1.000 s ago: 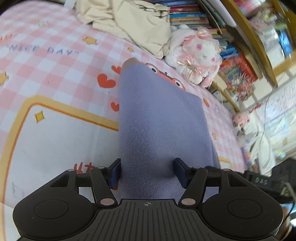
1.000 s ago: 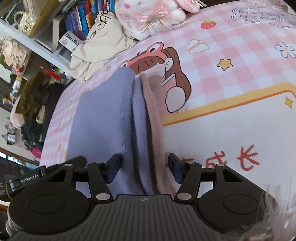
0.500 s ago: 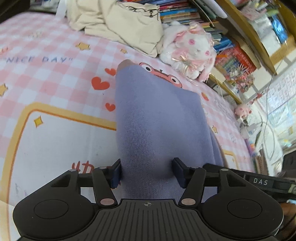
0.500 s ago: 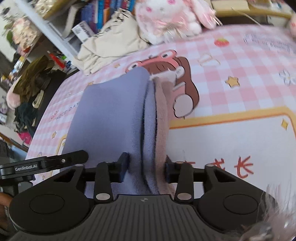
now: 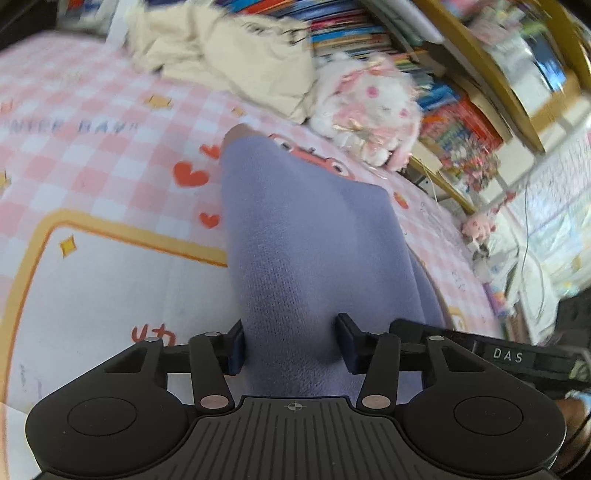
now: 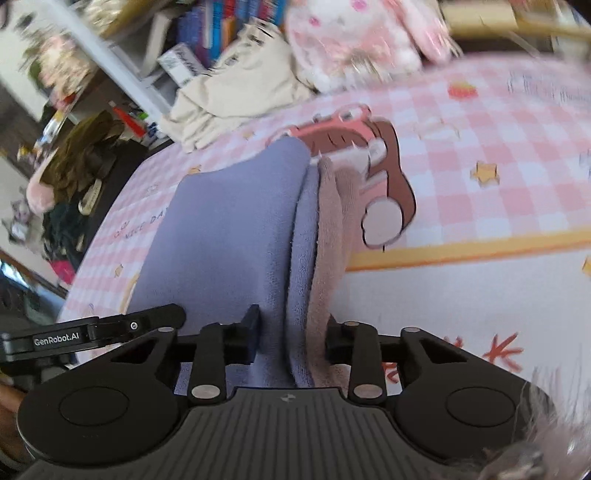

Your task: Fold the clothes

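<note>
1. Left tool (image 5: 291,345): jaws just been closing, both pads pressed into the near end of the purple garment (image 5: 306,240); cloth bunched between them, so clenched on it.
2. Right tool (image 6: 291,338): jaws just been closing too, narrower gap, pinching stacked purple garment (image 6: 229,236) layers plus a dusty pink layer (image 6: 334,229) at the near end; grasping them.
3. Purple garment lying on the bed sheet (image 5: 92,177), folded into a long strip running from 6 o'clock up toward 12 in both wrist views.
4. Dusty pink layer along the 3 o'clock edge of the strip in the right wrist view, touching the purple folds; only a small tip of it peeking out at the far end in the left wrist view.
5. Bed sheet pink-and-white checked, with hearts, stars, an orange-bordered white panel and a cartoon figure (image 6: 373,162) partly covered by the strip's far end.
6. Cream garment (image 5: 236,59) crumpled at 12 o'clock at the far edge of the bed, apart from the strip.
7. White-and-pink plush toy (image 5: 369,110) at 1 o'clock, just beside the cream garment, against a row of books (image 5: 351,33).
8. Other tool's body visible at 4 o'clock in the left wrist view and 8 o'clock in the right wrist view, close alongside.
9. Both views motion-blurred.
</note>
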Motion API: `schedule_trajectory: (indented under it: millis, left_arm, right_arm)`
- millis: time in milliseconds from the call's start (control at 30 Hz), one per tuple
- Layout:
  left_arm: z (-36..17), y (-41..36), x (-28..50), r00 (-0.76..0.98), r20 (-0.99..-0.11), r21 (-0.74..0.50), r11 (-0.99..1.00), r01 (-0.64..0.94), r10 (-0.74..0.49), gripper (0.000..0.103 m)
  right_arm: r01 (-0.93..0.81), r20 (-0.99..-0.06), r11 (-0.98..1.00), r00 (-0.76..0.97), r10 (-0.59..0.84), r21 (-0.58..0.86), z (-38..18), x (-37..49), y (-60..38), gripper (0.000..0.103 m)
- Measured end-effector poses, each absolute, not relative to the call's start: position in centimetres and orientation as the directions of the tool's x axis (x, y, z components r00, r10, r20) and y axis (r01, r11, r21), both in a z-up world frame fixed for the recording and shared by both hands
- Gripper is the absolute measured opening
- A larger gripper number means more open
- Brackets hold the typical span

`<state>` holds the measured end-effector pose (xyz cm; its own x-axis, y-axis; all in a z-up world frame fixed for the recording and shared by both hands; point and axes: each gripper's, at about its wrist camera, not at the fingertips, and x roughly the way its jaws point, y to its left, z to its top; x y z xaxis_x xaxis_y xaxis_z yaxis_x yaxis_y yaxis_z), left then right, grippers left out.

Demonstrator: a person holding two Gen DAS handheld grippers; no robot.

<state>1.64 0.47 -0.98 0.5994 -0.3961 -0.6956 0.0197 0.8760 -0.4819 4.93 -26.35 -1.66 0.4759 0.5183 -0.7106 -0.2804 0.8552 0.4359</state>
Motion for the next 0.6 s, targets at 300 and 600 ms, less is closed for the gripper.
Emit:
schedule_trajectory:
  millis: [300, 600]
  left_arm:
    - [1.2, -1.6, 0.1, 0.657, -0.64, -0.485, 0.872, 0.056, -0.398, 0.045]
    - [2.4, -5.2, -0.3, 0.682, -0.612, -0.477, 0.875, 0.085, -0.4, 0.045]
  right_arm:
    - [-0.378, -0.657, 0.855, 0.549, 0.517, 0.356, 0.7, 2.8, -28.3, 0.028]
    - [-0.407, -0.619, 0.849, 0.584, 0.525, 0.336, 1.8, 1.8, -31.6, 0.028]
